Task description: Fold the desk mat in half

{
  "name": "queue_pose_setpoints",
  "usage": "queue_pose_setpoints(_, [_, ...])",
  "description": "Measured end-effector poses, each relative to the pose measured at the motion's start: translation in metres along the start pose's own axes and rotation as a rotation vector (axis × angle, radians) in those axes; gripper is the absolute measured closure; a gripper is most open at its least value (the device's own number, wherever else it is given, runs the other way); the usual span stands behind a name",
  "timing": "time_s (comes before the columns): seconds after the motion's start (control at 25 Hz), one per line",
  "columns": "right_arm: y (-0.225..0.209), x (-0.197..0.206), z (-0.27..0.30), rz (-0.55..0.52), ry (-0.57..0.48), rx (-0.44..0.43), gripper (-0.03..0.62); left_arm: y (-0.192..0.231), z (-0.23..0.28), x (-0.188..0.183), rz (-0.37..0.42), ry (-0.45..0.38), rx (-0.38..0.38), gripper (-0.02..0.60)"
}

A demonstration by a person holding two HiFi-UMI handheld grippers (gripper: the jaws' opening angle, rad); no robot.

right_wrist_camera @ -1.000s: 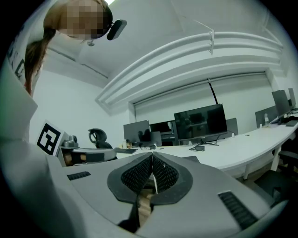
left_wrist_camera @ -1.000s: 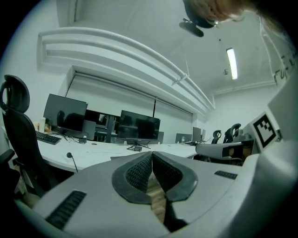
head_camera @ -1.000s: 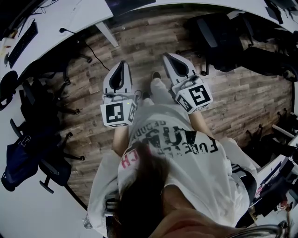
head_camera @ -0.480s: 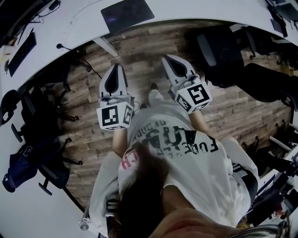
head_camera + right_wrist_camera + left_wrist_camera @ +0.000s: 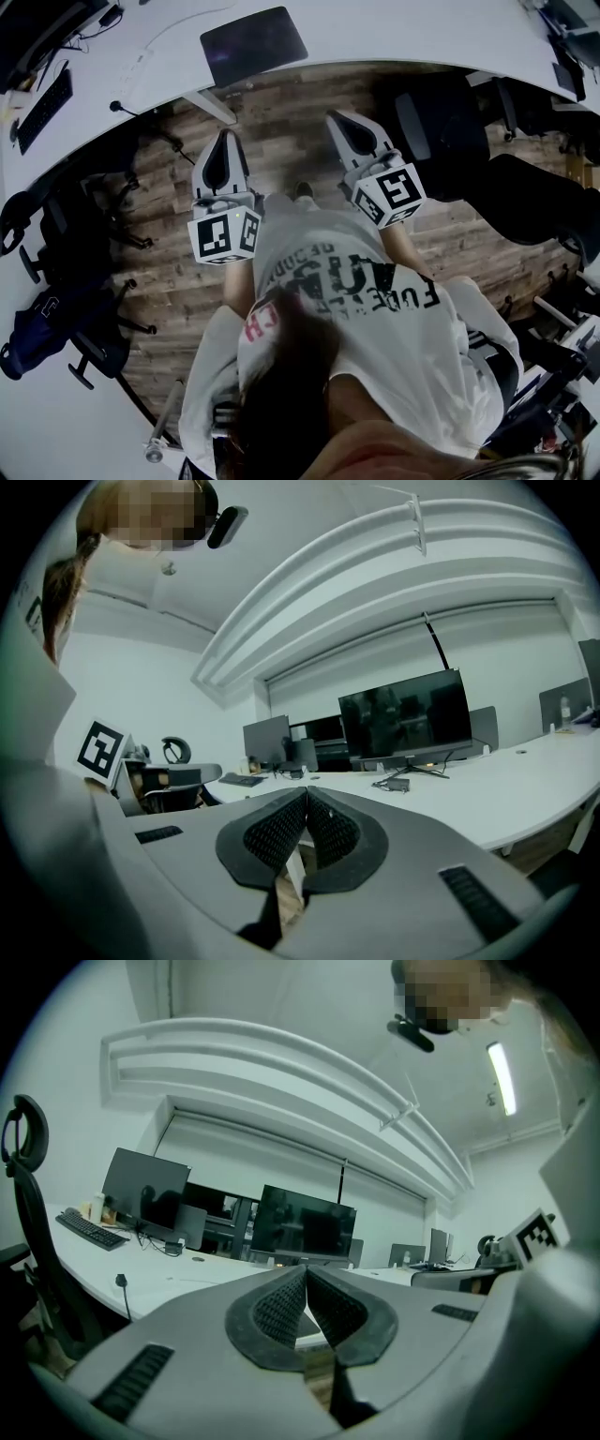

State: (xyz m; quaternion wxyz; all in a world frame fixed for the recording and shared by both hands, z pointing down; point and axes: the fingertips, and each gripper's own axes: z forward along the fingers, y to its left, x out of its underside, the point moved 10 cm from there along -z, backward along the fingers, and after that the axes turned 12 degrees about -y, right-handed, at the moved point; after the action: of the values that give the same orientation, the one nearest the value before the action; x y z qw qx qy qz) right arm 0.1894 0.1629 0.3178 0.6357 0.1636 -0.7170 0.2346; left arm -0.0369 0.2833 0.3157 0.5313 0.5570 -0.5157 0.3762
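**Approach in progress; mat not yet touched**

Since the earlier frames the desk mat point(image 5: 253, 45) has slid from the top edge of the head view fully into sight. Both claws have travelled forward over the wooden floor point(image 5: 281, 103) towards the white surface point(image 5: 394, 33).

The left claw point(image 5: 225, 136) is pressed together with nothing between its pads, as its own gripper view point(image 5: 305, 1279) confirms. The right claw point(image 5: 336, 118) is likewise pressed together and empty, as shown in its own view point(image 5: 306, 797).

The mat is a dark rectangle lying flat and unfolded on the surface, near its front edge. It sits ahead of the left claw and well apart from both claws. A black office chair point(image 5: 441, 117) stands to the right of the right claw.

Assessment: the step in hand is the walk-up, and no folding has begun. The next move calls for closing the remaining gap and spreading both claws. Each claw then needs to take a corner along one short edge, so that the edge can be lifted and carried over to the opposite one. Which edge offers the easier grip cannot be told from here. The mat lies flush, so getting a pad under its edge may prove awkward.
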Motion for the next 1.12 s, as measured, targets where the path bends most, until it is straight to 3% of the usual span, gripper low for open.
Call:
queue_pose_setpoints(0.56, [-0.017,0.01,0.025,0.03,0.043,0.038,0.594,0.019,0.026,0.009,-0.01,0.051,-0.019,0.577])
queue_pose_setpoints(0.92, [-0.027,0.009,0.101,0.035,0.053,0.059,0.594,0.066,0.088,0.007,-0.069,0.06,0.068,0.577])
queue_pose_setpoints(1.12, [-0.036,0.004,0.141,0.024,0.04,0.098,0.594,0.098,0.126,0.003,-0.062,0.083,0.13,0.577])
